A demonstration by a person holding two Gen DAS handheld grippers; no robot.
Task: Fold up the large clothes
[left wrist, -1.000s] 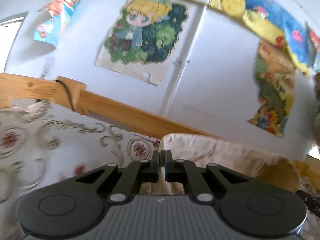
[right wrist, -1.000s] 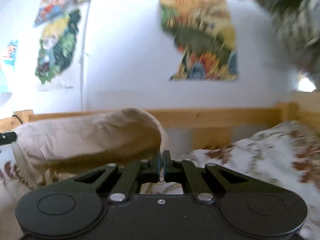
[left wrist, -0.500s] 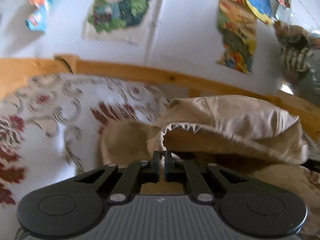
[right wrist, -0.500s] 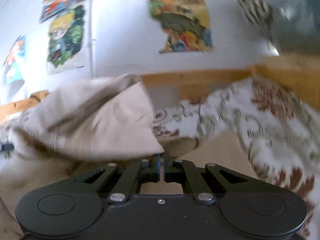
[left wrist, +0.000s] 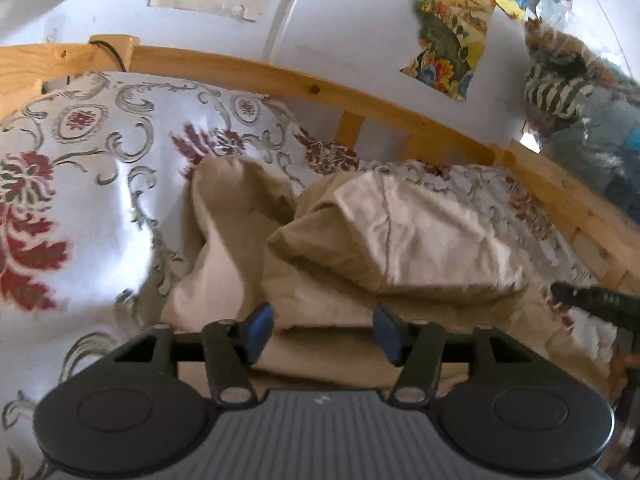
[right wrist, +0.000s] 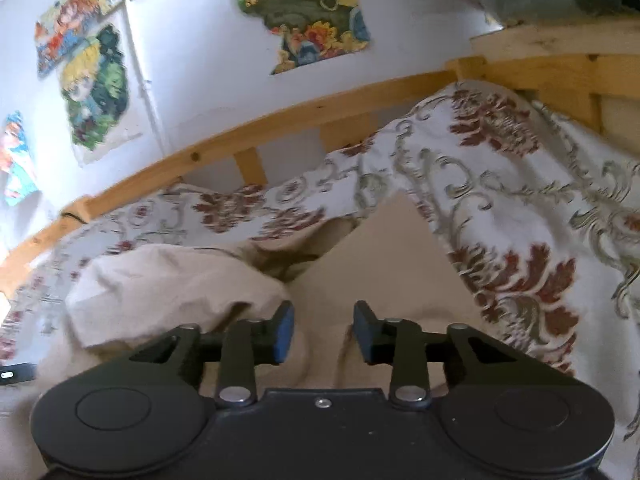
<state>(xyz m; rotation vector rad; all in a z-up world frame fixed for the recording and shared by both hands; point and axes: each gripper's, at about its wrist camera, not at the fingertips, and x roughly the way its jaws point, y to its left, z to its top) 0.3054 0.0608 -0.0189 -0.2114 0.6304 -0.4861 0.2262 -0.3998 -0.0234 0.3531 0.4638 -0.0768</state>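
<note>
A beige garment lies crumpled and partly doubled over on the patterned bed cover. My left gripper hovers just over its near edge; its jaws are opening, the blue pads apart, with cloth lying below them but not pinched. In the right wrist view the same beige garment bulges at the left and spreads flat toward the front. My right gripper stands over that flat part, its jaws opening too, pads clear of the fabric. The right gripper's dark tip shows at the right edge of the left wrist view.
A white bed cover with red and grey floral scrolls spreads under the garment. A wooden bed rail runs along the back, with a poster-covered white wall behind. A striped bundle of cloth sits at the right.
Both grippers, earlier shut on the raised beige cloth, have tipped downward and come apart. The garment has dropped from them and now lies folded over on the bed.
</note>
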